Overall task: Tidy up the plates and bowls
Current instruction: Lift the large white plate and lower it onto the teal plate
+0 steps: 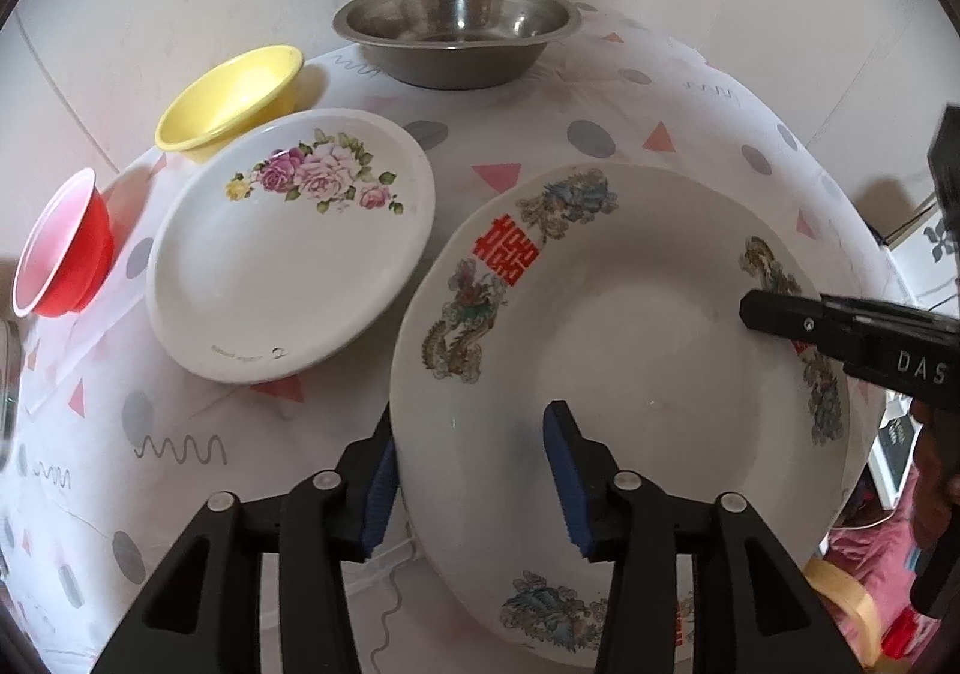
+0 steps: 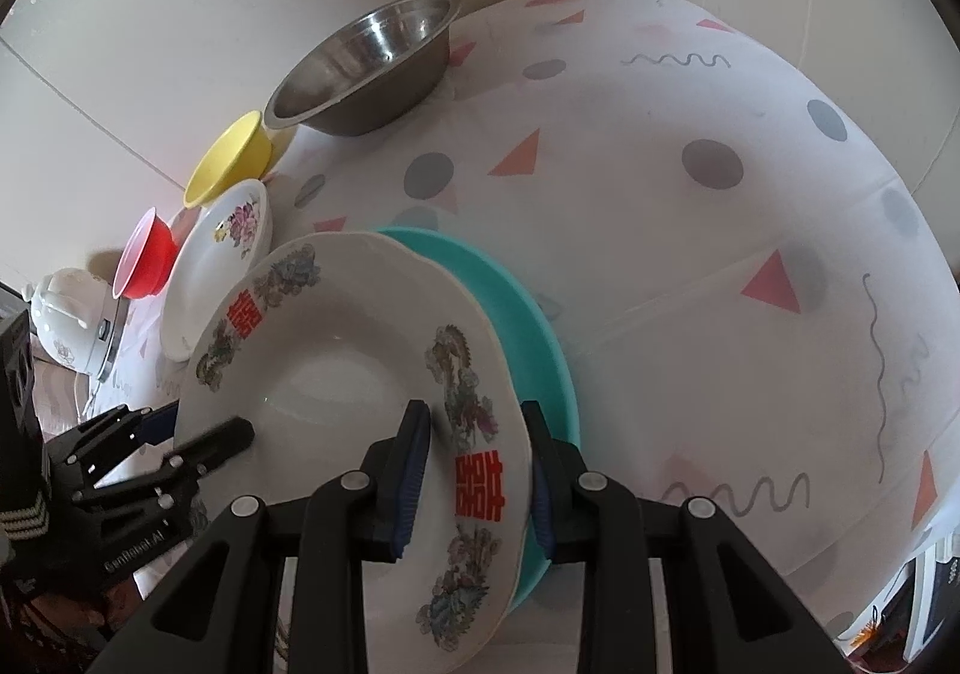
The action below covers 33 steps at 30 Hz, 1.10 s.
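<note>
A large white plate with dragons and red characters lies over a teal plate, which the left wrist view does not show. My left gripper straddles its near rim, one pad outside, one inside, neither pressing: open. My right gripper clamps the opposite rim, one pad in the plate's hollow, one behind the rim above the teal plate. One of its fingers shows in the left wrist view. A floral plate lies to the left.
Along the wall stand a red bowl, a yellow bowl and a steel bowl. A white teapot sits at the far left. The patterned tablecloth is bare to the right of the plates.
</note>
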Motion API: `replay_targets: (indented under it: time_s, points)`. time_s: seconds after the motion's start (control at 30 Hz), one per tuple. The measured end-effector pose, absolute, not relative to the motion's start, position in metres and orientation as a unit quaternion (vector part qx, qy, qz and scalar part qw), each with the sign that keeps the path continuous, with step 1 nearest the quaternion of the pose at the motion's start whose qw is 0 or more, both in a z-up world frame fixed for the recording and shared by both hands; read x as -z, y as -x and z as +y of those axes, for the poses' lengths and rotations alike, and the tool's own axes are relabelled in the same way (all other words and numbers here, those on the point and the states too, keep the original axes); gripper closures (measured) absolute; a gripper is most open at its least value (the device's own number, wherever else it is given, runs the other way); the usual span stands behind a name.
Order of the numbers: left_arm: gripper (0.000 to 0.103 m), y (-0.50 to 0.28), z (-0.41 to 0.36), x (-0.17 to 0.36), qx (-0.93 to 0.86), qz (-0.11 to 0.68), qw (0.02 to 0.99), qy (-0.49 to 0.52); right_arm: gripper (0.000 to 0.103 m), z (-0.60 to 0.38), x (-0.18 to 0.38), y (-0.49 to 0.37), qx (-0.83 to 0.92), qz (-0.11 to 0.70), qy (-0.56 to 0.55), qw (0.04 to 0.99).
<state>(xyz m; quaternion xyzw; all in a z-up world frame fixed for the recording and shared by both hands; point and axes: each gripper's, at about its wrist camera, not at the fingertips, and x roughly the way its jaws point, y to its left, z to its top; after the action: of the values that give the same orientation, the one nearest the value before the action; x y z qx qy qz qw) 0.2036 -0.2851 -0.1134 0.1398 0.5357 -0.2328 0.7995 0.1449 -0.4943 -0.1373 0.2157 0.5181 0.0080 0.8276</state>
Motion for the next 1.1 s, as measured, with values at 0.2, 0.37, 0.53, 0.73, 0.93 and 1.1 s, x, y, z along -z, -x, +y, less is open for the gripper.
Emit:
replay_targets:
  time_s: [0.2, 0.37, 0.53, 0.73, 0.93, 1.1]
  points:
    - [0.056, -0.203, -0.289, 0.114, 0.227, 0.532, 0.801, -0.154, 0.07, -0.491, 0.136, -0.148, 0.004, 0.517, -0.204, 0.831]
    - [0.056, -0.204, -0.291, 0.115, 0.229, 0.532, 0.8, -0.157, 0.07, -0.491, 0.135, -0.151, 0.011, 0.516, -0.198, 0.833]
    - [0.056, -0.203, -0.292, 0.114, 0.23, 0.533, 0.798, -0.164, 0.069, -0.491, 0.135, -0.152, 0.022, 0.506, -0.195, 0.84]
    - [0.056, -0.202, -0.291, 0.114, 0.233, 0.532, 0.798, -0.163, 0.068, -0.496, 0.135, -0.153, 0.027, 0.491, -0.214, 0.844]
    - [0.054, -0.202, -0.288, 0.114, 0.238, 0.538, 0.794, -0.155, 0.068, -0.496, 0.134, -0.153, 0.036, 0.498, -0.224, 0.837]
    - [0.054, -0.201, -0.282, 0.112, 0.237, 0.541, 0.793, -0.146, 0.068, -0.504, 0.132, -0.152, 0.038, 0.494, -0.247, 0.833]
